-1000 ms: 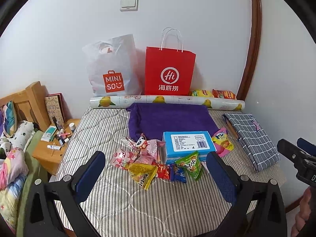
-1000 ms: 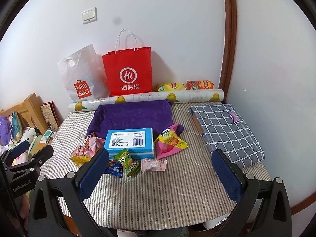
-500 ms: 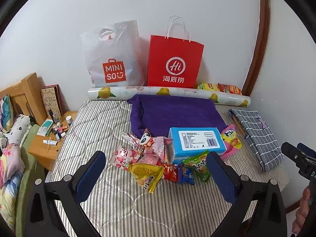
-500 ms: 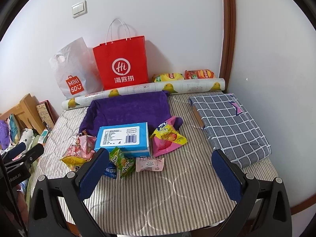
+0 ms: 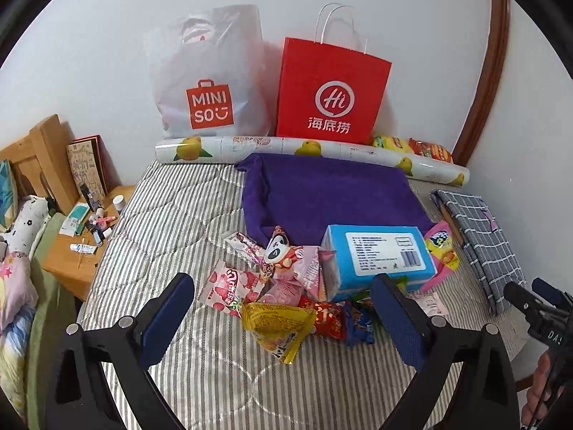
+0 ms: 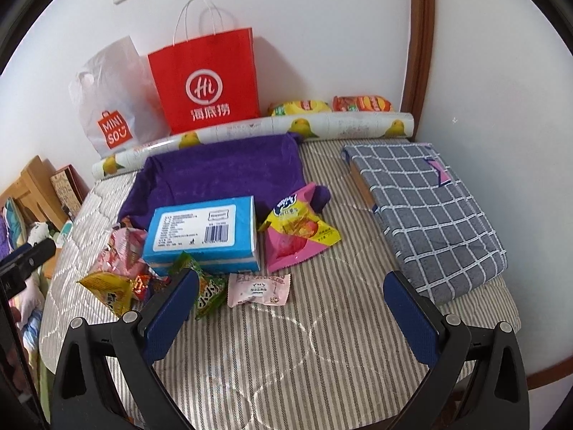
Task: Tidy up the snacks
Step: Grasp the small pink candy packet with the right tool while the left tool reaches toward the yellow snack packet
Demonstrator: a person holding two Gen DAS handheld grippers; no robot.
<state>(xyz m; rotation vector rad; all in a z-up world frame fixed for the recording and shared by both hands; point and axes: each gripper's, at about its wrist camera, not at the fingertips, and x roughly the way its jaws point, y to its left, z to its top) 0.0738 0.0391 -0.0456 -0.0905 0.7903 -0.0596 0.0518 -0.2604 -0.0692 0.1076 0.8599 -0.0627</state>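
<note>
Hovering wide and empty above the striped bed (image 6: 286,358), both the left claw (image 5: 283,315) and right claw (image 6: 290,304) face snack packets (image 5: 275,319) at 12 o'clock.

red paper bag (image 5: 331,89) | purple towel (image 5: 329,193) | checked cloth (image 6: 429,208)

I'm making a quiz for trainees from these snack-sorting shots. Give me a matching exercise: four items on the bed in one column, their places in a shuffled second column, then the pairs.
Items:
1. blue box
2. red paper bag
3. grey checked cloth
4. yellow snack packet

Places:
A. against the wall, next to the white plastic bag
B. along the bed's right edge
C. on the near edge of the purple towel
D. at the near edge of the snack pile, in front of the left gripper

Pairs: 1-C, 2-A, 3-B, 4-D
</note>
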